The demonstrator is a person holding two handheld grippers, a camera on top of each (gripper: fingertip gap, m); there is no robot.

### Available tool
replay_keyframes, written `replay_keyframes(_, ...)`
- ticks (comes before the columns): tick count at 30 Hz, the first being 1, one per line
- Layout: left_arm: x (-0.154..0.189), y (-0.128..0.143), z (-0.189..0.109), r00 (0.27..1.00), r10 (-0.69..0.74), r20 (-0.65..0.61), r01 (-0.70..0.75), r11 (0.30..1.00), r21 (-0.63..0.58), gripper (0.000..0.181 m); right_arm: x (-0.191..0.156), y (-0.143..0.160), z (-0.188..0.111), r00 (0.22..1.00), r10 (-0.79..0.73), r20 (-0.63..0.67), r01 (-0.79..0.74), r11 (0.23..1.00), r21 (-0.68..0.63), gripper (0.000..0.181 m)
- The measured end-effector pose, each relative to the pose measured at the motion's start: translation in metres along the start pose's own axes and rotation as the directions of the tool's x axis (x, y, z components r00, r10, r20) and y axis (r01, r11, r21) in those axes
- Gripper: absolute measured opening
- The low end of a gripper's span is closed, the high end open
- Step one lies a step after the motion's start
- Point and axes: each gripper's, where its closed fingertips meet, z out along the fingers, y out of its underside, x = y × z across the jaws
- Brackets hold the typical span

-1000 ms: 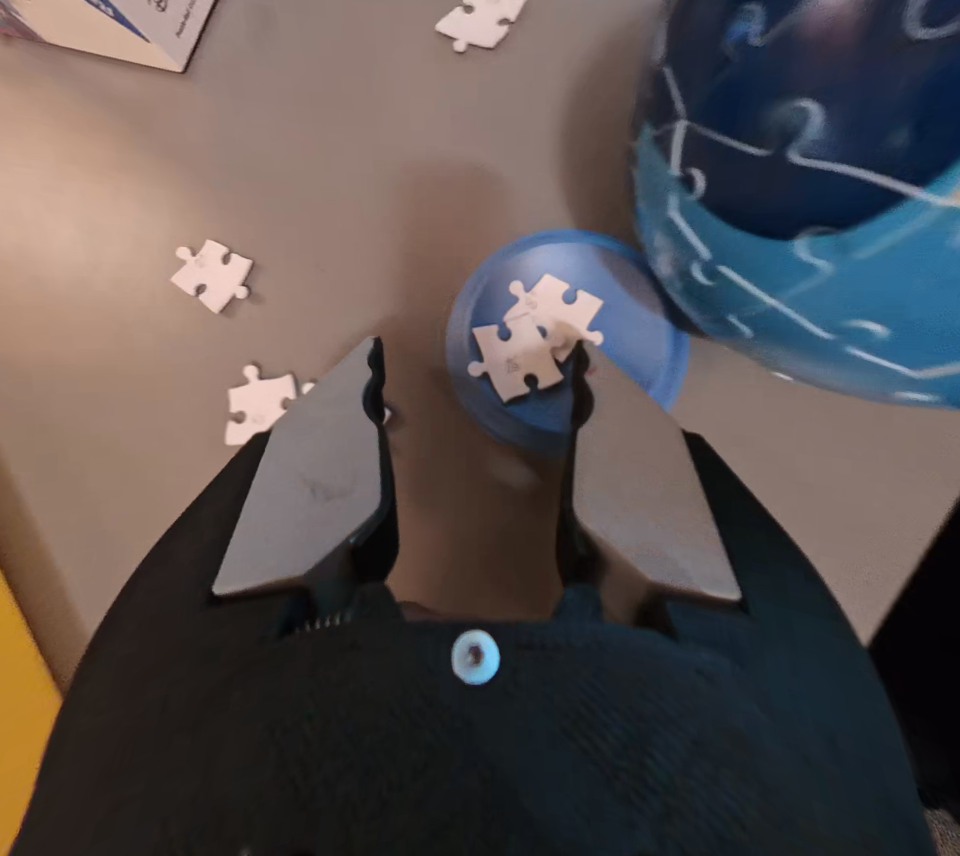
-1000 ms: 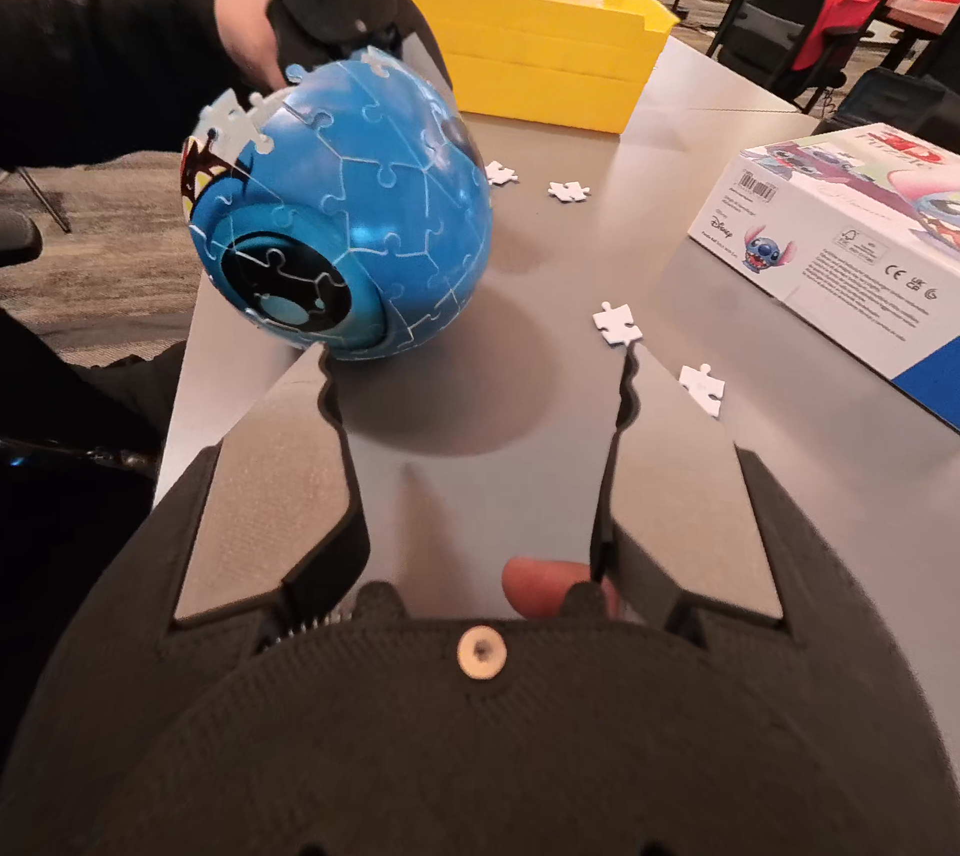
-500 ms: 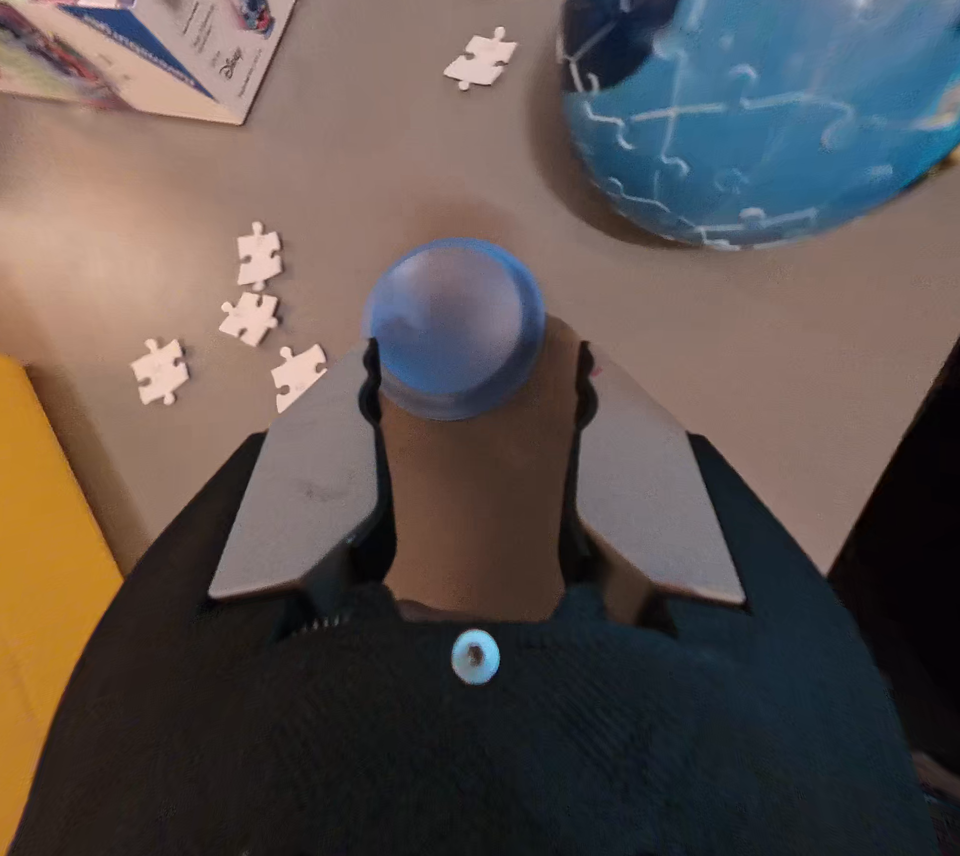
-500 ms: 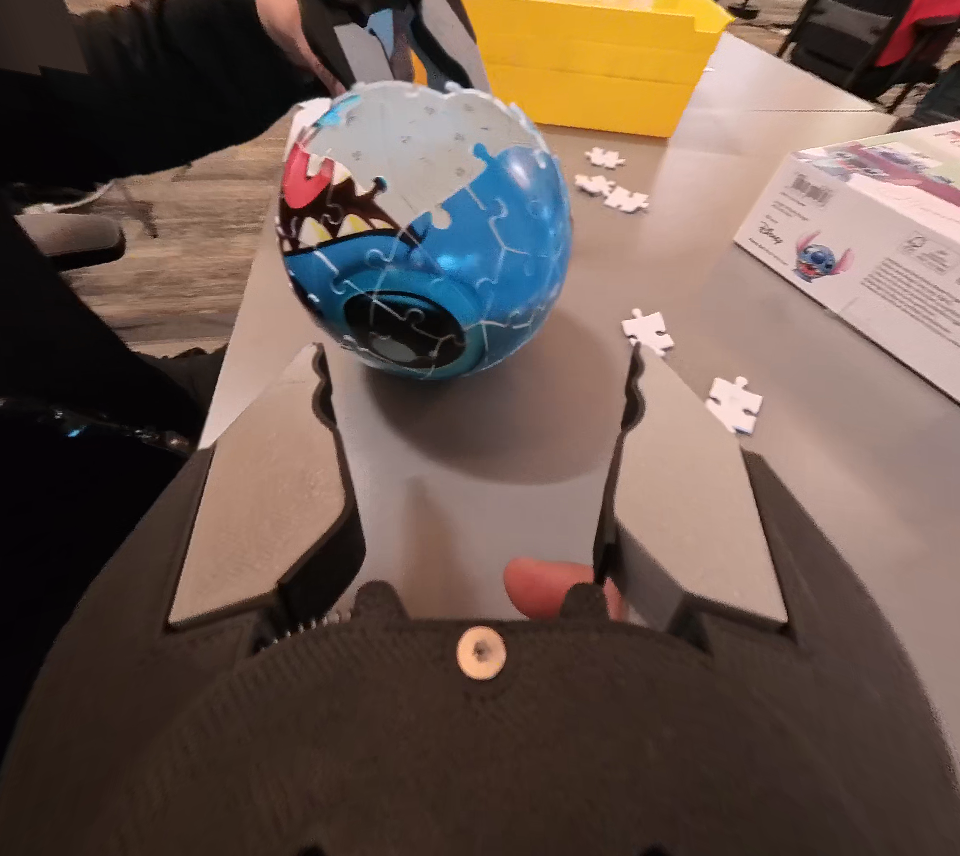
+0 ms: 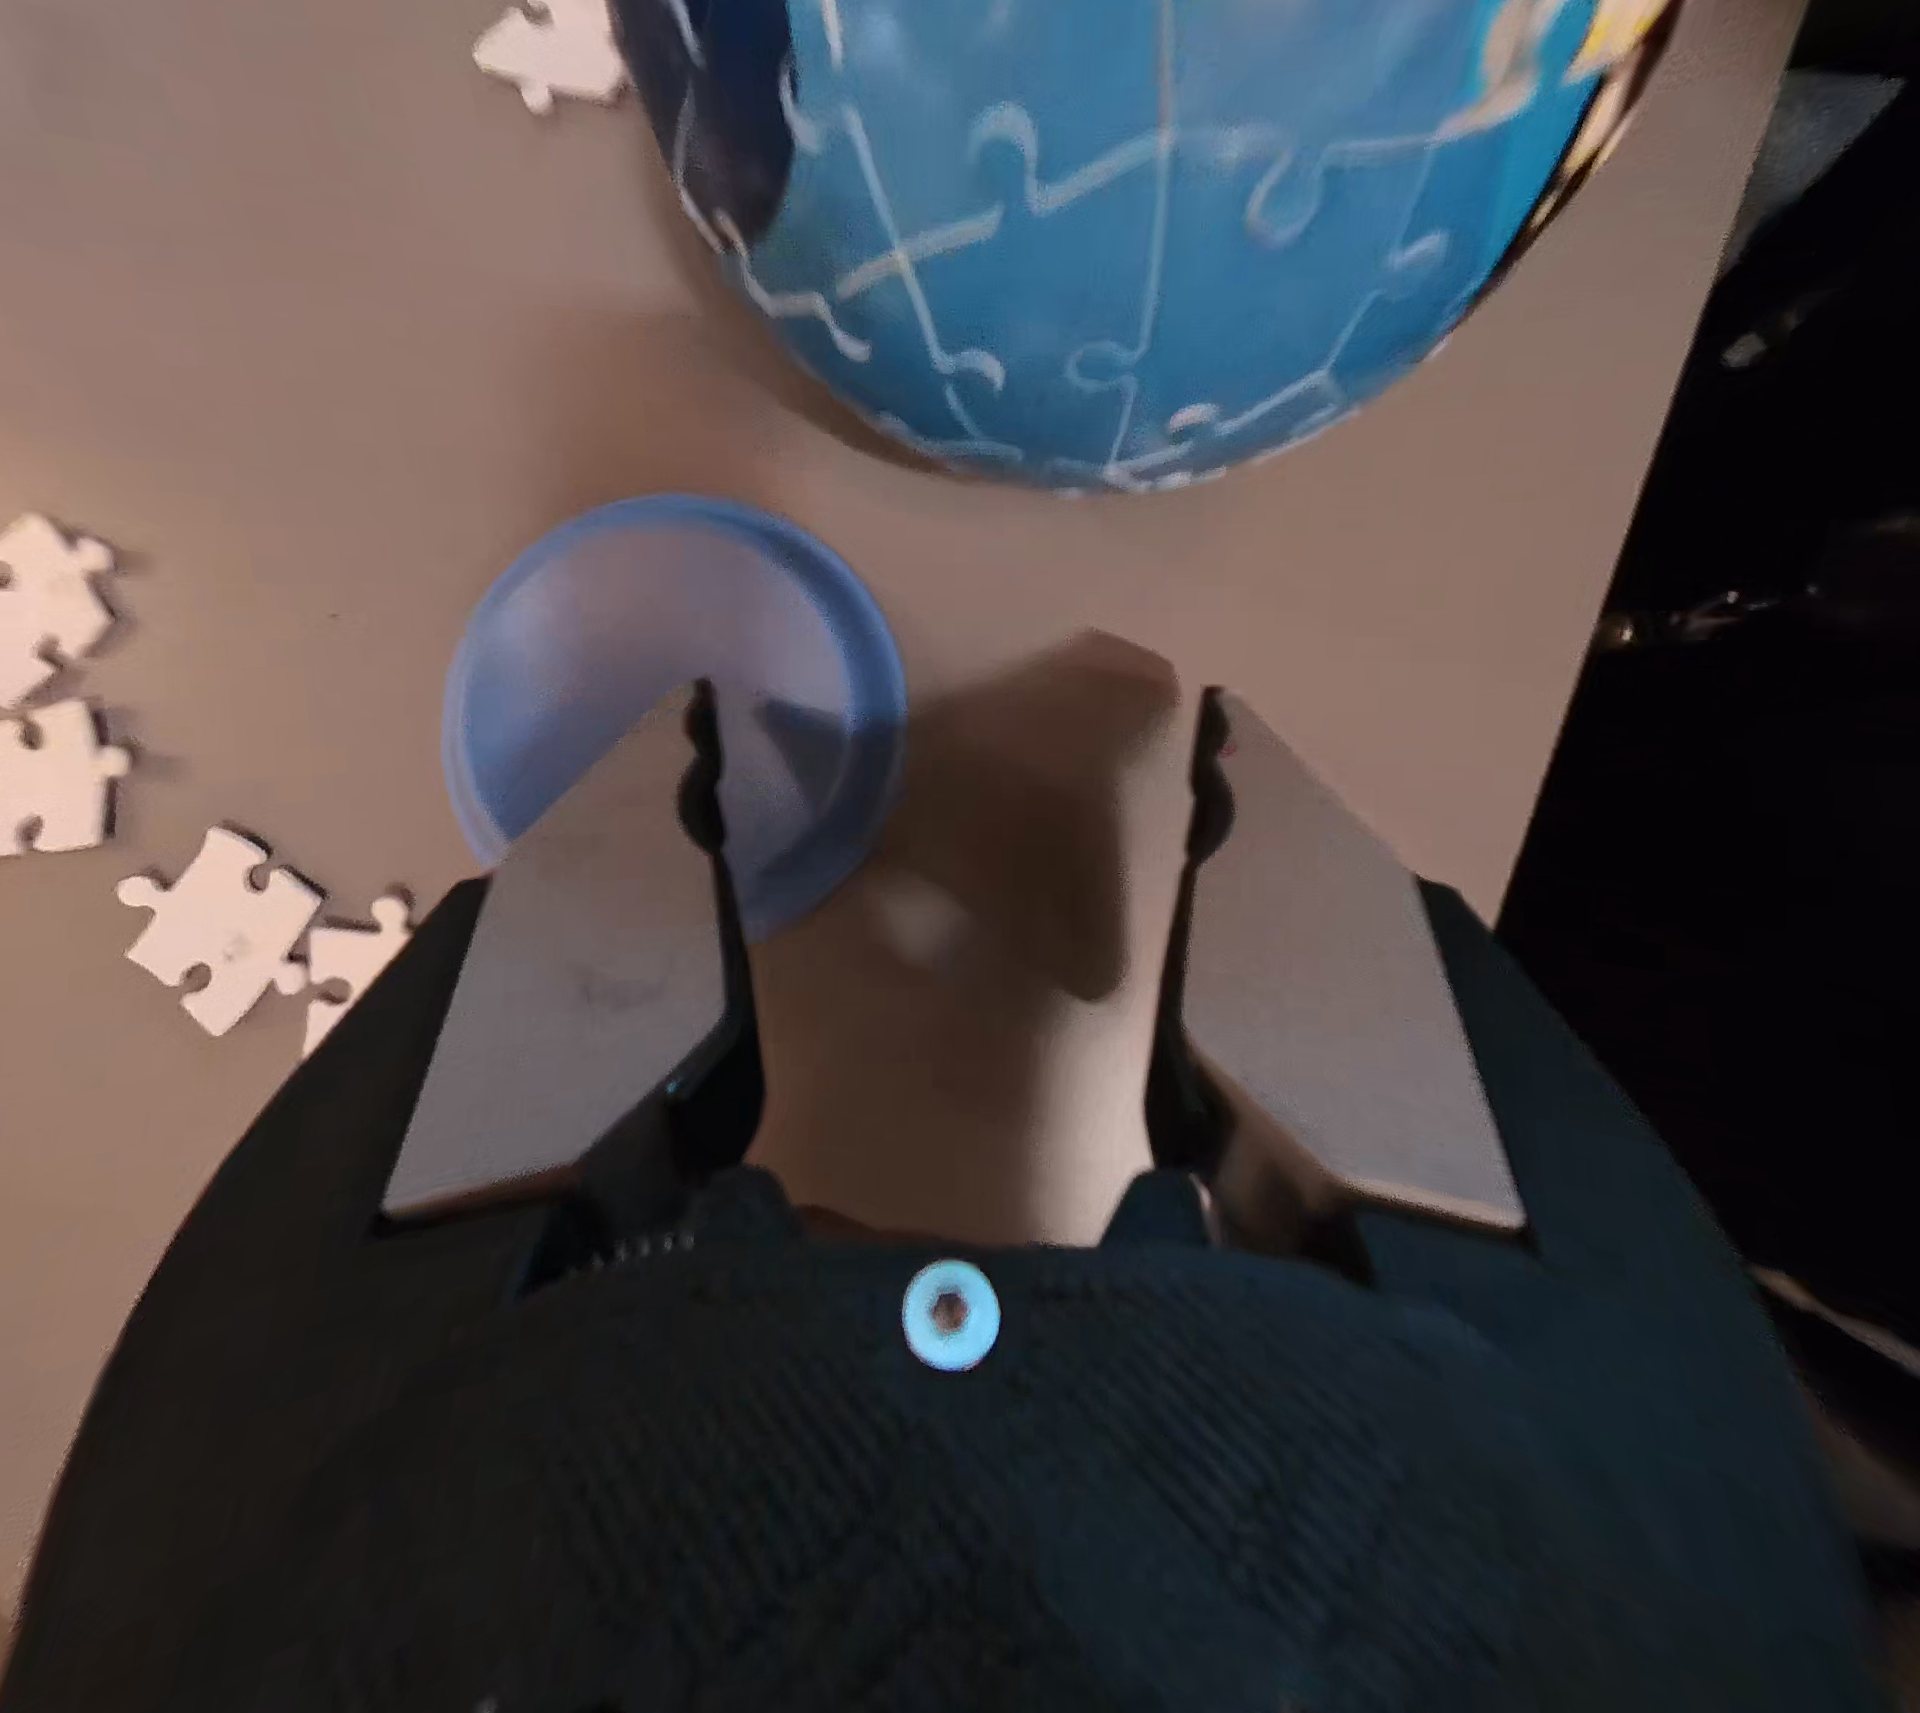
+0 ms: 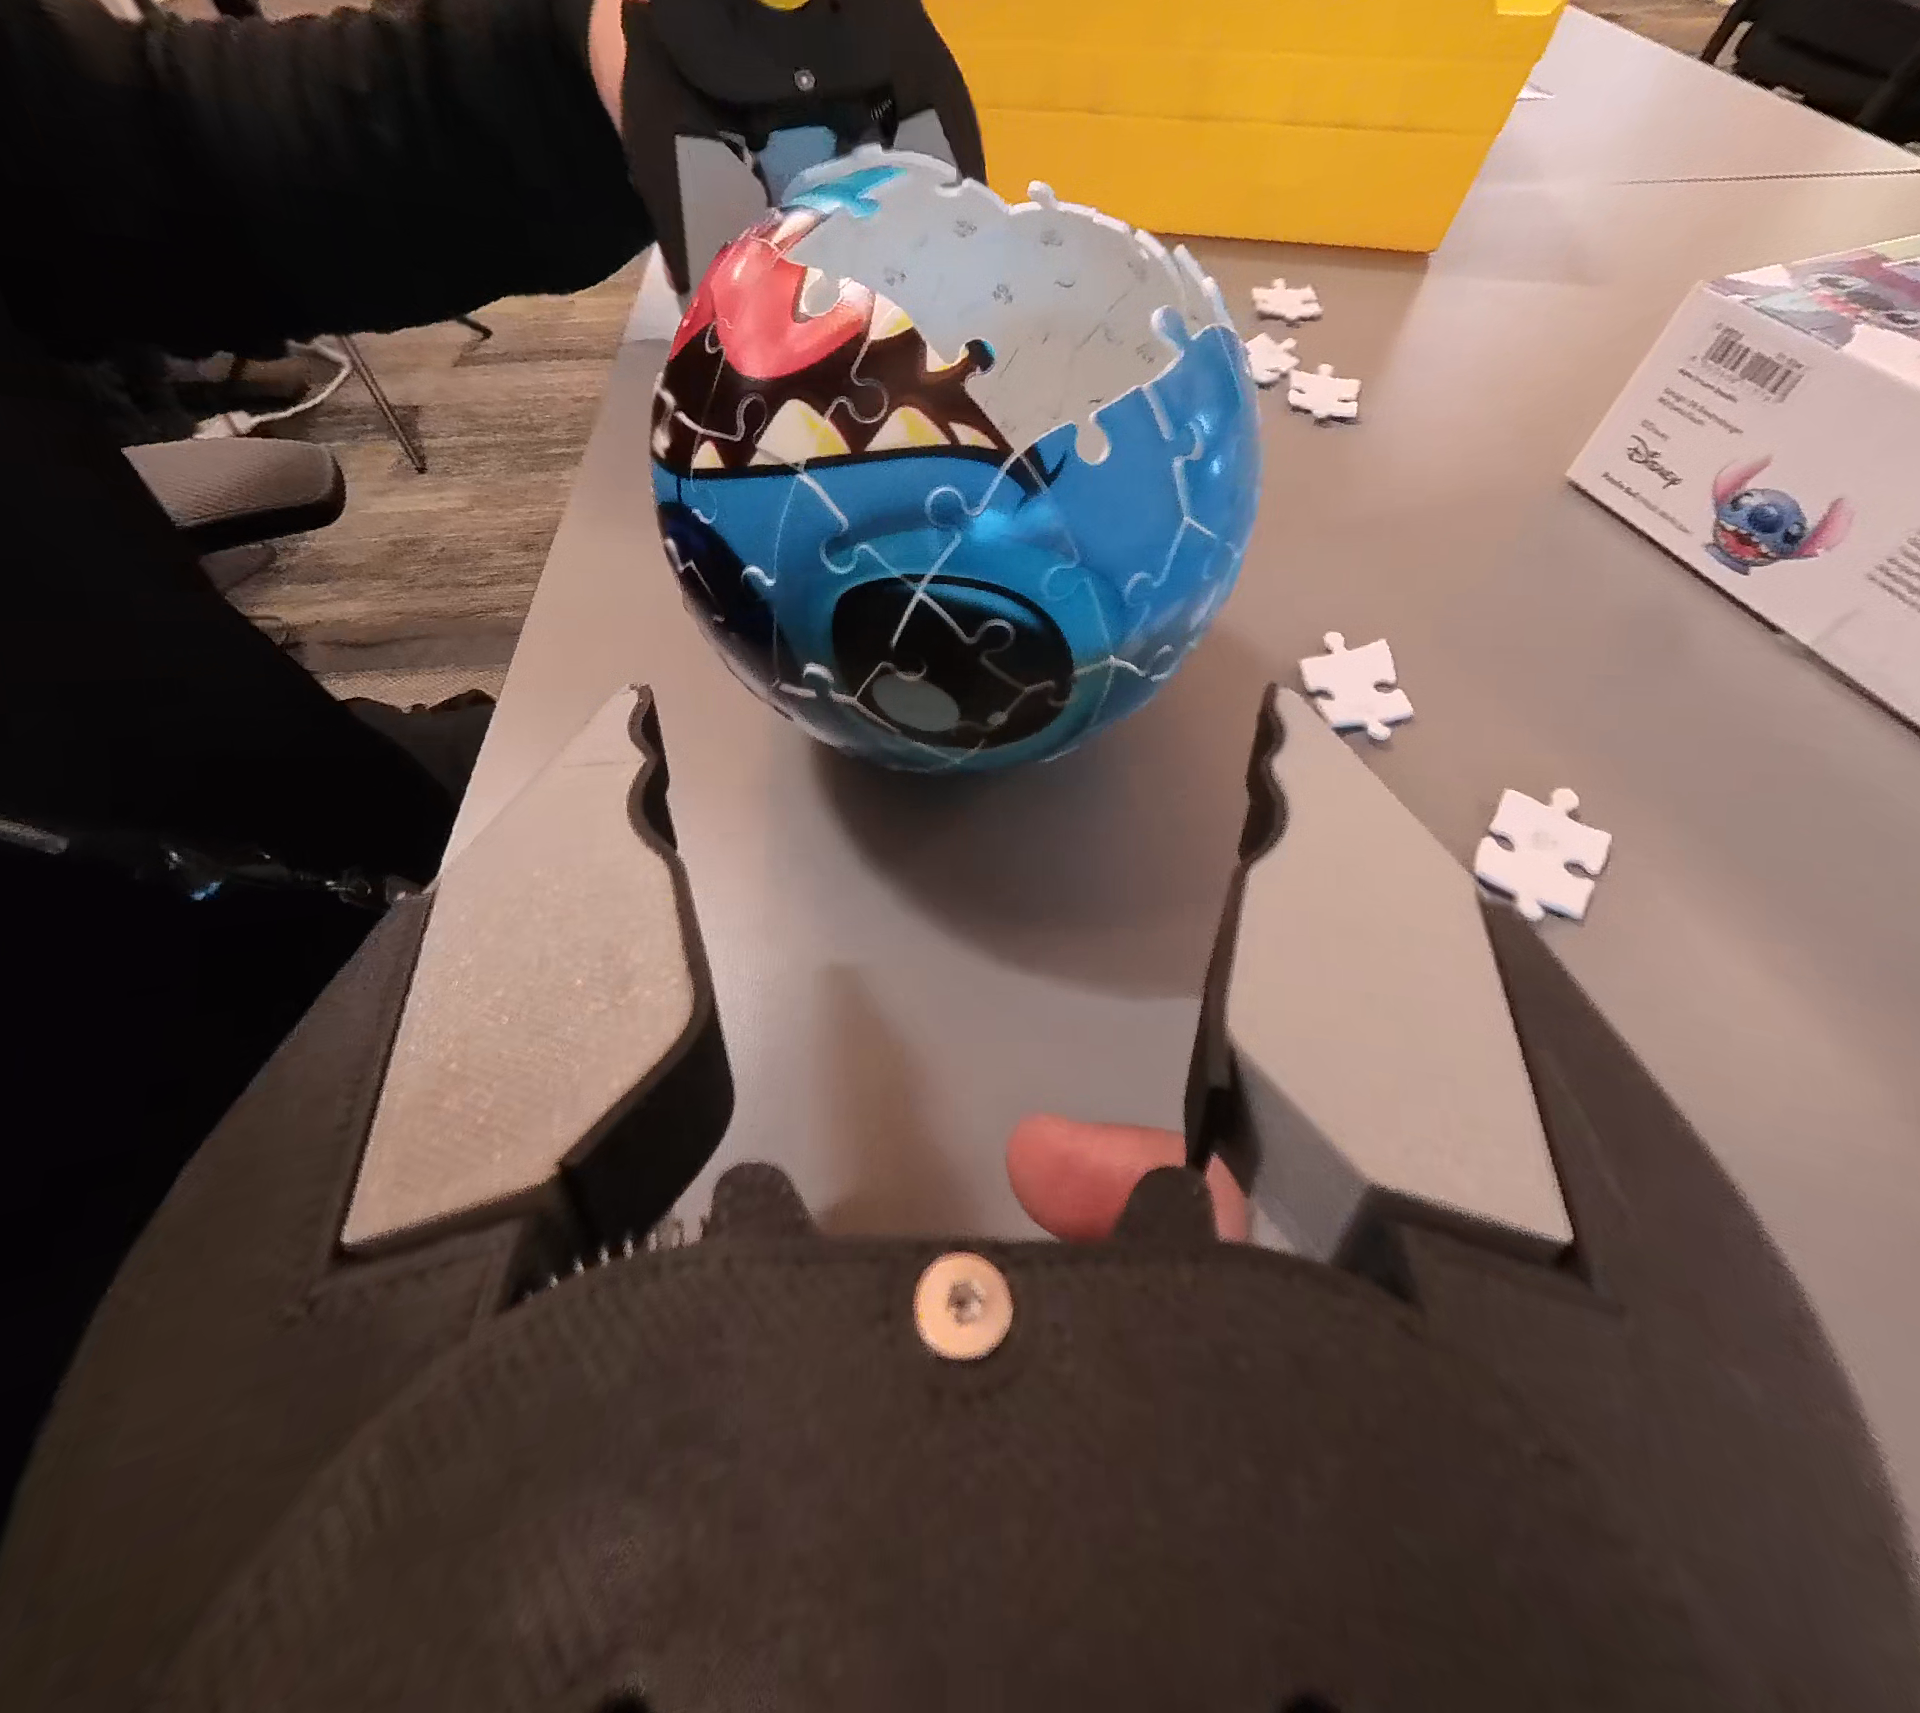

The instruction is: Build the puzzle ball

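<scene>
Hovering with jaws apart and empty over a blue dish (image 5: 665, 624), the left tongs (image 5: 945, 707) leave the puzzle ball (image 6: 956, 479) resting mid-bench (image 6: 1558, 624), gap upward, probably to take pieces (image 6: 1356, 684); the right tongs (image 6: 956, 707) wait wide and empty before it.

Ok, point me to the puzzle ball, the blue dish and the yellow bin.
puzzle ball (image 6: 997, 562): right wrist view, blue front surface.
blue dish (image 5: 623, 624): left wrist view, inner floor.
yellow bin (image 6: 1226, 136): right wrist view, front wall.

We see the ball (image 5: 1143, 136) blurred and cut off by the top edge. The left finger (image 5: 582, 967) hides part of the dish (image 5: 623, 624).
</scene>
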Motion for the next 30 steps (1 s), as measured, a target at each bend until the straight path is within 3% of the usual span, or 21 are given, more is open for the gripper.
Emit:
replay_keyframes(4, 0.002, -0.042, -0.008, 0.994, 0.068, 0.089, -0.085, 0.975, 0.204, 0.111, 0.003, -0.003, 0.011, 1.0, -0.026, 0.011, 0.026, 1.0, -0.007, 0.112)
replay_keyframes(7, 0.003, -0.047, 0.004, 0.99, 0.091, 0.105, -0.109, 0.977, 0.186, 0.119, 0.003, 0.0, 0.019, 0.998, -0.05, 0.028, 0.051, 0.998, -0.038, 0.112)
replay_keyframes(11, 0.024, -0.045, 0.021, 0.994, 0.106, 0.019, -0.107, 0.976, 0.187, 0.107, -0.005, 0.006, 0.025, 0.993, -0.101, 0.062, 0.106, 0.991, -0.086, 0.104)
replay_keyframes(17, 0.023, -0.041, 0.027, 0.995, 0.07, 0.072, -0.083, 0.976, 0.2, 0.109, -0.009, 0.0, 0.037, 0.988, -0.147, 0.046, 0.15, 0.985, -0.081, 0.112)
replay_keyframes(24, 0.008, -0.038, -0.009, 0.986, 0.043, 0.161, -0.082, 0.966, 0.246, 0.108, -0.007, -0.028, 0.06, 0.98, -0.191, 0.056, 0.194, 0.98, -0.041, 0.115)
replay_keyframes(30, -0.033, -0.015, -0.043, 0.978, -0.01, 0.207, -0.037, 0.975, 0.22, 0.108, 0.015, -0.057, 0.106, 0.973, -0.206, 0.102, 0.21, 0.978, -0.022, 0.115)
